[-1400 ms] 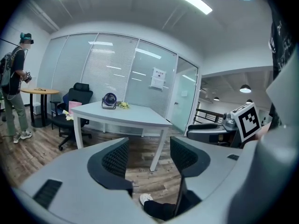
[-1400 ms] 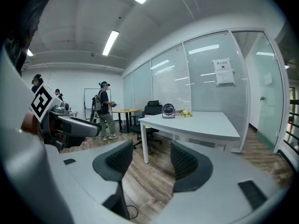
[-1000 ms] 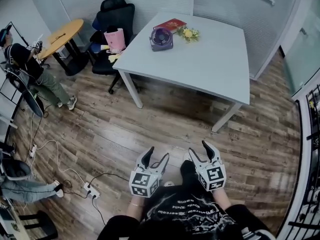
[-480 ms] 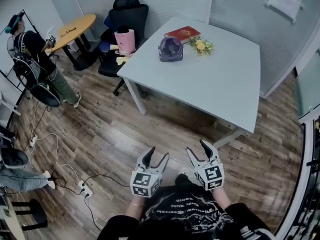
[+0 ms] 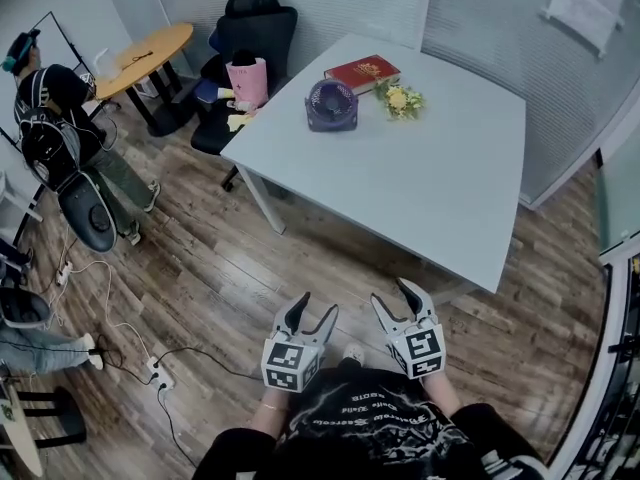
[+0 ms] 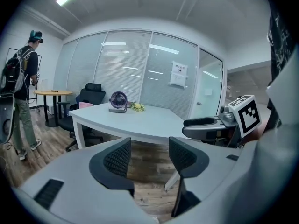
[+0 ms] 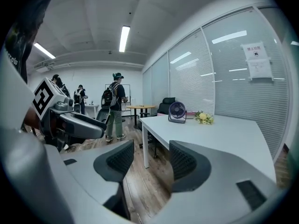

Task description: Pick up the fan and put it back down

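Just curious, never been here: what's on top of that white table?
A purple fan, a red book behind it, and yellow flowers. Anything beneath the book is covered.

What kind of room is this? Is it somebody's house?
Most likely an office meeting room, not a house. There is a big white table, a black office chair beside it, and glass walls with blinds.
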